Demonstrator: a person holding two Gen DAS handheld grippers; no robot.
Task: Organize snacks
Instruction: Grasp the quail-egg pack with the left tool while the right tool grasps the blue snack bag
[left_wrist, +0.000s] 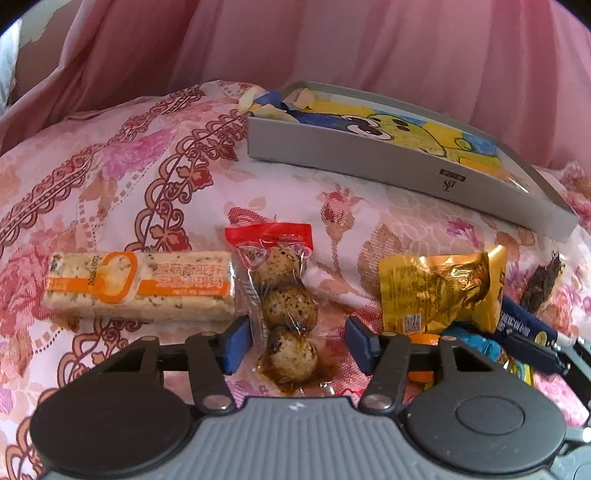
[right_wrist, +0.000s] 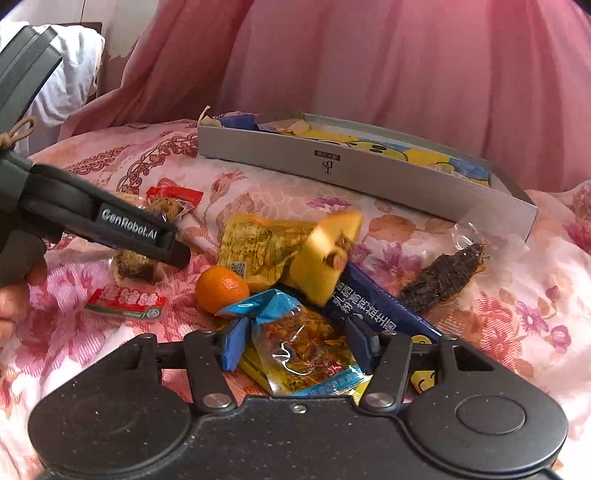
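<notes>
snacks lie on the flowery bed sheet (left_wrist: 110, 177) near a grey box (left_wrist: 369, 162). the left tongs (left_wrist: 293, 345) are wide apart around a pack of speckled eggs (left_wrist: 286, 295), not squeezing it. the right tongs (right_wrist: 295, 349) are wide apart around a clear blue-edged snack bag (right_wrist: 303, 350). a small orange (right_wrist: 221, 290) sits nearby.

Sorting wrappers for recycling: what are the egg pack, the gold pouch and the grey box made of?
Egg pack: clear glossy plastic film, eggs visible through it. Gold pouch: seemingly metallised foil, crinkled and shiny. Grey box: likely matte cardboard, with flat stiff walls.
</notes>
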